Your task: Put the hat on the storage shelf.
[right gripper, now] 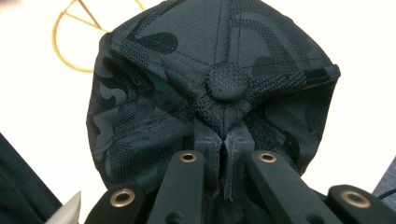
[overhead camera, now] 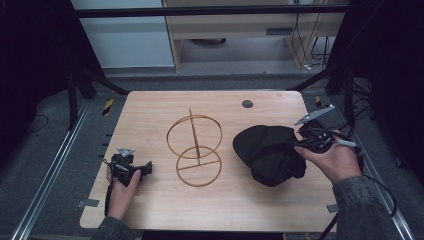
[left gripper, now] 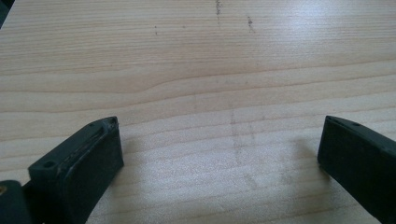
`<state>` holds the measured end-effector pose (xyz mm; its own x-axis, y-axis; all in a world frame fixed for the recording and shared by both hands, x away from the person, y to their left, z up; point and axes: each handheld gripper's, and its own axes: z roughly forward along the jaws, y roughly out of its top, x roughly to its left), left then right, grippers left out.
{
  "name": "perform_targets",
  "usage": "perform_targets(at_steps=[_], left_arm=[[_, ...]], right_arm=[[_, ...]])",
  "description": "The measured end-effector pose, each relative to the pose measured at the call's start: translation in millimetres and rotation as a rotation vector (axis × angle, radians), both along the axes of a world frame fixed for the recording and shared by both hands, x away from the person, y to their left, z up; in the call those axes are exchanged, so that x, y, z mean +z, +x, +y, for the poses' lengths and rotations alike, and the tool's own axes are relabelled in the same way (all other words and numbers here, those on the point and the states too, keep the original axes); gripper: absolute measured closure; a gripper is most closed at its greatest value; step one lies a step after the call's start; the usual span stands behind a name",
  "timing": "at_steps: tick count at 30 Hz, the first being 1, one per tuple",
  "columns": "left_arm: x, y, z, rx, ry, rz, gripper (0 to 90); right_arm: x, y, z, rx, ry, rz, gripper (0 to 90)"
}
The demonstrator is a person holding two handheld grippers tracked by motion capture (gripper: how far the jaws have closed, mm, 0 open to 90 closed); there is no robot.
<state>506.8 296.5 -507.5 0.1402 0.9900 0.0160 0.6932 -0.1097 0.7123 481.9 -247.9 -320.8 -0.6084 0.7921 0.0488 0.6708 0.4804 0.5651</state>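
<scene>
A black camouflage cap rests on the right half of the wooden table, its crown pinched at the right side by my right gripper. In the right gripper view the jaws are pressed together on a fold of the cap just below its top button, so the right gripper is shut on the fabric. A gold wire stand with two rings and a post stands at the table's middle. My left gripper lies low at the front left, its jaws wide apart over bare wood.
A small dark round hole sits near the table's far edge. Black frame struts and cables run beside the table on the right, and a grey floor surrounds it. The gold wire stand shows behind the cap in the right gripper view.
</scene>
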Motion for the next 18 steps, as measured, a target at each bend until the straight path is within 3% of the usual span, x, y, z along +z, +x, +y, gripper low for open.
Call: perform_targets(at_steps=[11, 18], left_arm=[[0.1, -0.1, -0.3, 0.002, 0.002, 0.002, 0.0], [0.1, -0.1, -0.3, 0.002, 0.003, 0.002, 0.0]], right_arm=[[26.7, -8.8, -17.7, -0.042, 0.105, -0.058, 86.7], [42.3, -14.0, -17.7, -0.036, 0.115, -0.095, 86.7]])
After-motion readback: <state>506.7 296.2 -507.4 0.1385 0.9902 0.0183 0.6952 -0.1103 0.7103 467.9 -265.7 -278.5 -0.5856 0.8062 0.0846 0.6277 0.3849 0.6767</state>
